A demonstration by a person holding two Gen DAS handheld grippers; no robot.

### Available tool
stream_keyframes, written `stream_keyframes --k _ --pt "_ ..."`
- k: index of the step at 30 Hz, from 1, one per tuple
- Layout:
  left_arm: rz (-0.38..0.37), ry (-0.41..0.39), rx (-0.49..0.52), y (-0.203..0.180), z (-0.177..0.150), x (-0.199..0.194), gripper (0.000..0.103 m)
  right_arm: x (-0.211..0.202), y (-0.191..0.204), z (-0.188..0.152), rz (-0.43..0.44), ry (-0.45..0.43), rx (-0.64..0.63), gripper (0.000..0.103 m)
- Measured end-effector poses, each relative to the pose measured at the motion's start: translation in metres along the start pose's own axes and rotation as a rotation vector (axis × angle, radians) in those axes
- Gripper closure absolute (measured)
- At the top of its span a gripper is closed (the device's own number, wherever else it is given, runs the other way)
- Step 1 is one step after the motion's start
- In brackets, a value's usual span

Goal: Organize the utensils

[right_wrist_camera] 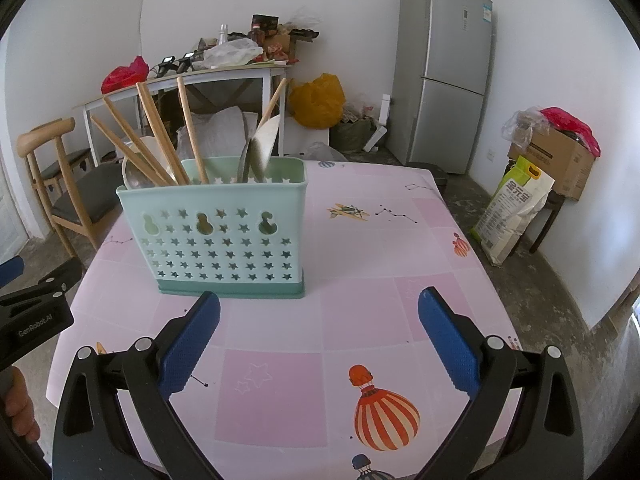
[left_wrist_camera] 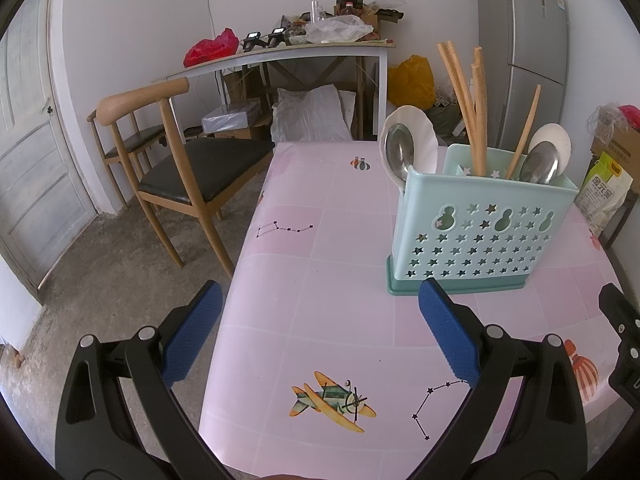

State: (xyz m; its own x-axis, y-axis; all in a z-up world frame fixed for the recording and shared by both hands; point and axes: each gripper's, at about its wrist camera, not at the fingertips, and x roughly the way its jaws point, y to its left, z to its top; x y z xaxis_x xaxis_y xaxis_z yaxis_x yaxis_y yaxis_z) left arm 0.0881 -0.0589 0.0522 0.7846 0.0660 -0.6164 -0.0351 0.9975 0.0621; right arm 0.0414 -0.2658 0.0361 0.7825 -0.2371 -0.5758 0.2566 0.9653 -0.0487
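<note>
Star-perforated mint utensil caddy (right_wrist_camera: 216, 236), filled

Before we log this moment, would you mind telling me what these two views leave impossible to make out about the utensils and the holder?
- Lower ends of the chopsticks and spoons: hidden by the holder wall in both views.
- Holder's inner dividers: hidden by its front wall, so which compartment holds what is unclear.
- Right spoons: overlapping in the right wrist view; count uncertain.
- Left tool: cut off by the right view's left edge.
</note>
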Motion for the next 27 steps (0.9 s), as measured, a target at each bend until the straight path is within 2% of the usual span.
stream_keyframes --k 27 --pt "-0.012 0.015 -0.001 0.0079 -0.0004 0.005 0.008 -0.0006 0.0038 0.0004 0.006 0.002 -0.003 0.006"
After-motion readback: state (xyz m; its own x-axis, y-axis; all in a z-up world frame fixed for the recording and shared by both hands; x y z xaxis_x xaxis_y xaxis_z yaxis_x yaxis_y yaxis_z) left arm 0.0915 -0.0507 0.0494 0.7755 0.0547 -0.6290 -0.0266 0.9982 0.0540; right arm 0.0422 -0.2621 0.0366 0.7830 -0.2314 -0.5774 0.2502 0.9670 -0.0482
